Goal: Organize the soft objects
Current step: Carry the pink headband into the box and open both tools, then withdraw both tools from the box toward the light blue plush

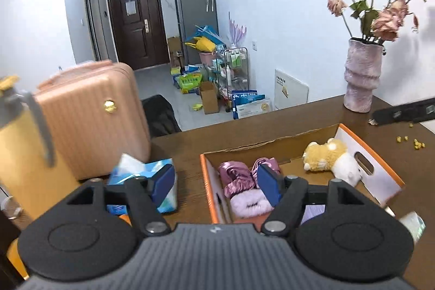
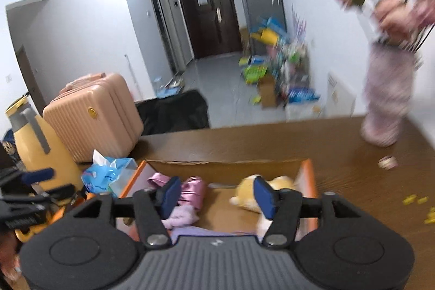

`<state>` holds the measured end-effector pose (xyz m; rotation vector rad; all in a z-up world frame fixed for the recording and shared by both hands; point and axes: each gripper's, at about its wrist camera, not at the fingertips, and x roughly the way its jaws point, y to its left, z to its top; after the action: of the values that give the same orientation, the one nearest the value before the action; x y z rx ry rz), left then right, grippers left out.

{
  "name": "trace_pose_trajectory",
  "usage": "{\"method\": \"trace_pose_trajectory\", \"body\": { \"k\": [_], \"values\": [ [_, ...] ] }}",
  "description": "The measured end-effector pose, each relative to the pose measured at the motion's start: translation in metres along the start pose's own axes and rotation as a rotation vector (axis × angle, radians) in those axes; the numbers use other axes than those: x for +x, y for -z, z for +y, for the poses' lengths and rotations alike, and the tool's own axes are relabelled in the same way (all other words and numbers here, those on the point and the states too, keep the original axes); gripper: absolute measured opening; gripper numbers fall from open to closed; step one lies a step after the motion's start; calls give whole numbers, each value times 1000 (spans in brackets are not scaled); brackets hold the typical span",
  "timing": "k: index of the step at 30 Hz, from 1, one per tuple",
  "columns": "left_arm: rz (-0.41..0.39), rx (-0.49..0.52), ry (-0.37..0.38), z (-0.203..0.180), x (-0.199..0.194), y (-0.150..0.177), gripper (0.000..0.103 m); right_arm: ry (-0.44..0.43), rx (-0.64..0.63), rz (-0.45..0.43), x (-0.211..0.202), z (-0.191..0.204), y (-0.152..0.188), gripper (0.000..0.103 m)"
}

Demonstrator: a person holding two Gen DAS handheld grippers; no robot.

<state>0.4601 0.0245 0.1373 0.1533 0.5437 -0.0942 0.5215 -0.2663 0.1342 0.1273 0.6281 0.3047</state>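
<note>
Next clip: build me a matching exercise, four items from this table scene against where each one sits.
Items:
1. yellow-and-white plush toy
2. shiny pink satin cloth
3. blue-and-white tissue pack
4. ribbed pink-grey vase of dried flowers

Places:
A. far right corner of the brown table
B. right end of the orange-edged cardboard box
C. tabletop left of the box
D. left end of the box

Pairs: 1-B, 2-D, 3-C, 4-A

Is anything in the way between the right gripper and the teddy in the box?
Nothing visible. The right gripper is open above the open-topped box, and the plush toy lies uncovered just past its fingers. The pink satin cloth lies off to the left.
</note>
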Motion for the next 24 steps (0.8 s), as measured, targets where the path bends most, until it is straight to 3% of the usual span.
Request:
{"method": "trace_pose_trajectory", "body": {
  "k": [7,9,15,20,24],
  "values": [
    [-67,-65,-28,-3,-57,10,74,32,-38,-80,-82,-9,15,65],
    [-99,-73,-63,-11,-72,27,77,26,-69,-134,-102,-2,32,73],
    [-193,-117,-15,-29,-131,119,88,-39,-207,-262,-155,27,128,82],
    [-116,-174,59,-38,-155,191,89,-100,-183,-246,-176,33,223,82],
    [-72,-164,74,-41,-159,218,89,-92,-99,-195,-174,34,271,82]
  ]
}}
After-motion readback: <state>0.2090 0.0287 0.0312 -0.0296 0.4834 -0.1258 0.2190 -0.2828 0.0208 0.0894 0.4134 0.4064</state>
